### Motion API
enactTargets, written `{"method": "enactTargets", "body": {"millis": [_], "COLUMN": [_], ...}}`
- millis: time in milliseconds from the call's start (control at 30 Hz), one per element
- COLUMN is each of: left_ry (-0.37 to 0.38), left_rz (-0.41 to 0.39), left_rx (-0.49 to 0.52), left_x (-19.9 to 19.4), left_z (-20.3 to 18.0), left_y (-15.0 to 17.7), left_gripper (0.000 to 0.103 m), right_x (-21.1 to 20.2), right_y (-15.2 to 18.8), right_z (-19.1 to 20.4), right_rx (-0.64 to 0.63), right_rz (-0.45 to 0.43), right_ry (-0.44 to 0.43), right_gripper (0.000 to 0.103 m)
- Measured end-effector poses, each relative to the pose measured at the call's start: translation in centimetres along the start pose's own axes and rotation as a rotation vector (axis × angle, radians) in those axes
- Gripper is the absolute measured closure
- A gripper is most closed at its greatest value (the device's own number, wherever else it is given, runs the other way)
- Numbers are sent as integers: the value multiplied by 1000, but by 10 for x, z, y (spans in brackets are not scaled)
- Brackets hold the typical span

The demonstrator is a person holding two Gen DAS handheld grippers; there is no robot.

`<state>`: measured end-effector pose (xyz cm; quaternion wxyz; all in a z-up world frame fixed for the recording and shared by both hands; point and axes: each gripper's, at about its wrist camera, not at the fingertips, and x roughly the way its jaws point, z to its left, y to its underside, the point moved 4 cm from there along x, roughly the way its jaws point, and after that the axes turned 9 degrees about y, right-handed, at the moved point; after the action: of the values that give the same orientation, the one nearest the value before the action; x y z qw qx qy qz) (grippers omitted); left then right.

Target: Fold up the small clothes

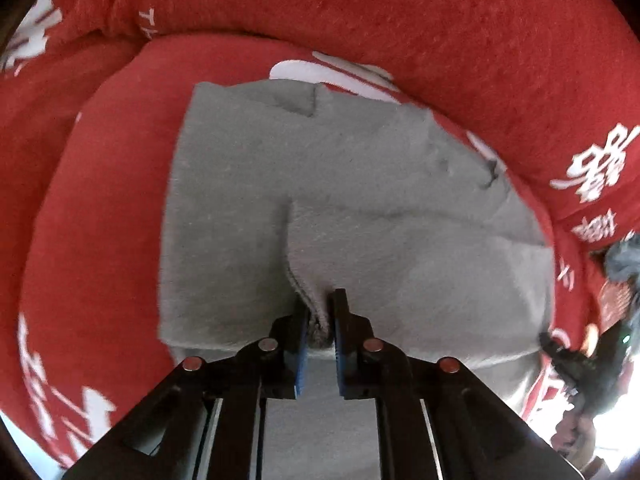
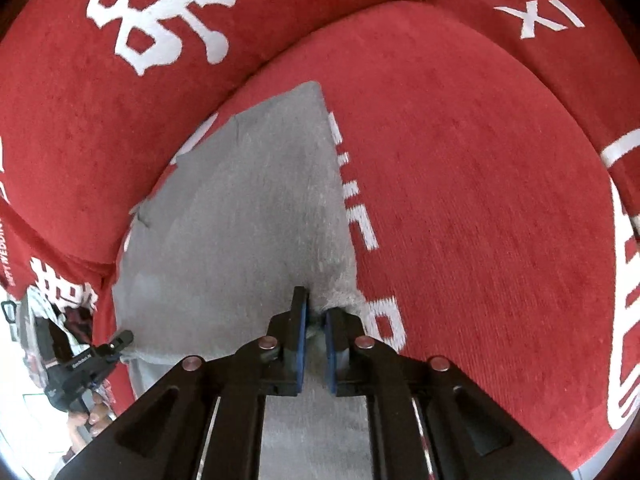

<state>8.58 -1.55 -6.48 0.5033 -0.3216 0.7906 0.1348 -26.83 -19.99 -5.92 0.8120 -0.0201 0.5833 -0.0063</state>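
Grey fleece garment (image 1: 340,184) lies flat on the red white-lettered sofa seat cushion (image 2: 480,200), long axis running toward the backrest, near edge pinched by left gripper (image 1: 319,320) and right gripper (image 2: 316,316).

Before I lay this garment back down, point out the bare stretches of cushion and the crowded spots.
Bare seat cushion lies to the right of the grey garment, out to the white lettering. Another bare strip runs along the garment's left edge. It is crowded at the near hem, where the left gripper and the right gripper pinch the cloth, and by the dark clothes pile.
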Motion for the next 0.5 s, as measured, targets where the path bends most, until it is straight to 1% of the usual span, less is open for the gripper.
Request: {"method": "enactTargets", "body": {"millis": [33,67,100,133,167,200,367,433,500], "left_ry": [-26,-66,-109,-153,-188,-209,-254,-249,-239], "left_rz": [3,5,0,-10,-26,-43,-51,-67,-71], "left_rx": [15,34,49,64,76,86,108,120,121], "left_x": [-2,-4,-7,-10,-14,-19,-28,-29,-25], "left_z": [0,0,0,0,-1,-1,-7,-12,-17], "left_y": [1,2,3,4,5,7,9,5,0], "left_gripper": [90,79,70,50,37,35,34,34,34], "right_x": [-4,-8,-10,-13,-14,-18,-37,-39,-33], "right_y": [2,4,7,9,11,14,14,8,1], "right_z": [0,0,1,1,3,3,14,22,33], "right_rx": [-1,-2,-5,-9,-13,-19,-60,-97,-158], "right_rz": [1,4,7,7,5,-1,-66,-92,-98], "right_ry": [13,32,52,71,85,100,131,161,188], "right_gripper": [92,91,91,90,90,90,90,83,81]}}
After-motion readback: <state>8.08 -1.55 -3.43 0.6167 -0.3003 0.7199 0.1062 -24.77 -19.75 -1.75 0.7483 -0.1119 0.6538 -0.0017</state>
